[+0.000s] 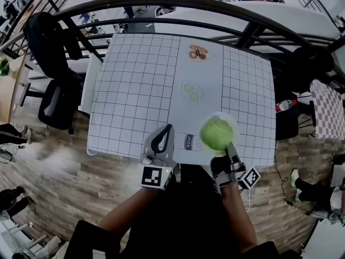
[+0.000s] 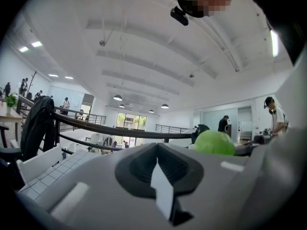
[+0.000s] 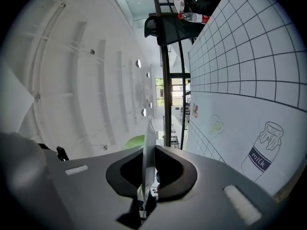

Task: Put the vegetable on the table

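Observation:
A round green vegetable [image 1: 216,134] hangs above the near edge of the grid-patterned table [image 1: 135,90]; a pale rim shows around it, like a thin plate. Just below it, my right gripper [image 1: 222,153] is rolled on its side. In the right gripper view its jaws [image 3: 147,150] are shut on a thin white edge, with the green vegetable [image 3: 135,141] beside it. My left gripper [image 1: 165,131] is shut and holds nothing, level with the table's near edge. From the left gripper [image 2: 159,176] view, the vegetable [image 2: 214,143] sits off to the right.
The table mat carries printed pictures: a milk carton [image 1: 190,141], eggs [image 1: 192,91] and a pastry [image 1: 198,52]. A dark railing [image 1: 161,7] curves behind the table. Chairs [image 1: 54,104] stand to the left, and a bottle [image 1: 284,106] and a checkered surface [image 1: 326,109] to the right.

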The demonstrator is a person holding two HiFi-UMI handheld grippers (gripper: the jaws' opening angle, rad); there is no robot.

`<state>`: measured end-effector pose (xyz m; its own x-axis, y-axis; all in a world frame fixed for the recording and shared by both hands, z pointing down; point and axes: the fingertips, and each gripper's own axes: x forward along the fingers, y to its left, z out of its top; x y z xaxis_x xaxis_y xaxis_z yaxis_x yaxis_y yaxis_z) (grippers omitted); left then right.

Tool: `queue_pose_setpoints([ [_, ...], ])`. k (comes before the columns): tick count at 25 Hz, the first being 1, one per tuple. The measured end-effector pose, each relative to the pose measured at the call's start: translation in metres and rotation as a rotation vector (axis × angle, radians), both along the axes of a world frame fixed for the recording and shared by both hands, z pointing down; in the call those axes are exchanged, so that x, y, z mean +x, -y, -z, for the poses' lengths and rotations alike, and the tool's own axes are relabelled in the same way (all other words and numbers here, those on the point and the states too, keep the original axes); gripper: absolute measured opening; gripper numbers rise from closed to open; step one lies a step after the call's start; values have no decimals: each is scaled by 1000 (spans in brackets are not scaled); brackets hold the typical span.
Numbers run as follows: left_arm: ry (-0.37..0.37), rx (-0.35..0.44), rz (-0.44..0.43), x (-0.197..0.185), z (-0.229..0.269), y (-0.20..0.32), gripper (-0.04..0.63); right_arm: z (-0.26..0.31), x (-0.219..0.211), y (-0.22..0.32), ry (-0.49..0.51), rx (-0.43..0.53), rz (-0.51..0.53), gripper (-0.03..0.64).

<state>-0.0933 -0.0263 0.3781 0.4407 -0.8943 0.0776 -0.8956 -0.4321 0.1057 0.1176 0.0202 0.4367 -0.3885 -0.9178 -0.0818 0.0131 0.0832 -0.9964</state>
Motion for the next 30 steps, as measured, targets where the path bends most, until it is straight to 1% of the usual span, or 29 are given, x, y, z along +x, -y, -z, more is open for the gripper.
queue_pose_setpoints([
  [3, 9, 9, 12, 9, 2, 7, 8, -3, 5, 8, -3, 12, 29, 23],
  [5, 5, 33, 26, 14, 8, 19, 8, -8, 9, 17, 8, 11, 38, 22],
  [7, 5, 38, 34, 20, 9, 33, 8, -14, 15, 28, 9, 14, 42, 23],
  [11, 15, 14, 38, 37, 2, 54, 8, -26, 29, 45, -2, 20, 64, 22],
  [14, 36, 19, 38, 48, 0, 69, 8, -42, 37, 57, 4, 7, 79, 21],
  [18, 50, -8, 51, 60, -4, 82, 8, -61, 46, 71, 6, 3, 112, 23],
  [21, 66, -3, 59, 65, -8, 92, 8, -75, 51, 82, -23, 15, 146, 23],
  [24, 63, -38, 61, 72, -14, 99, 8, -92, 53, 95, -48, 18, 174, 25],
  [26, 66, -55, 62, 76, -18, 102, 8, -105, 55, 101, -46, 13, 178, 25],
  [30, 88, -56, 60, 80, -27, 105, 8, -129, 58, 109, -41, 10, 155, 25],
])
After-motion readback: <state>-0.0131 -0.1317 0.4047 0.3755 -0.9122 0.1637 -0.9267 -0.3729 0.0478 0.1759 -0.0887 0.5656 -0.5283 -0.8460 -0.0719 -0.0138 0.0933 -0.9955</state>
